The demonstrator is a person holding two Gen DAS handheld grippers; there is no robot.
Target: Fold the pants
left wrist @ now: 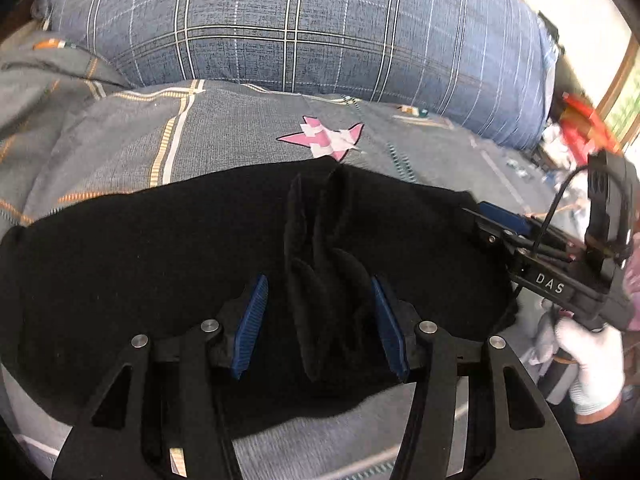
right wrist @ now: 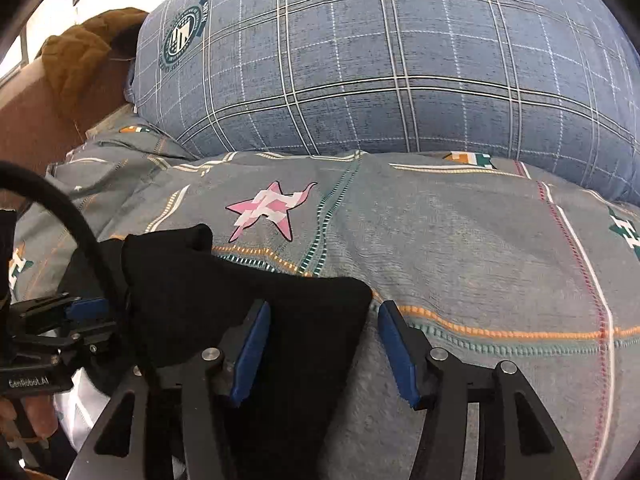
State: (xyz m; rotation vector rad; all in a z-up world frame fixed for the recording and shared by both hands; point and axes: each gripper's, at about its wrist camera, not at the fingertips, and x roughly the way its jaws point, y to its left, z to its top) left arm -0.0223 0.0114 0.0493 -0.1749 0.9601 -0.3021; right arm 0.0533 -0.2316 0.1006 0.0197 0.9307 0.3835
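Right wrist view: grey patterned bedspread [right wrist: 460, 240] under black pants [right wrist: 248, 292], plaid pillow [right wrist: 380, 60] behind; both grippers' jaws spread, gripping nothing.

We see a bed [right wrist: 480, 248] under a grey patterned cover with a pink star [right wrist: 266, 210]. Black pants [left wrist: 160, 272] lie on it beneath our tongs, a blue plaid pillow [right wrist: 380, 64] beyond them.

Pants [right wrist: 248, 292] (left side) behind left gripper [right wrist: 86, 308]
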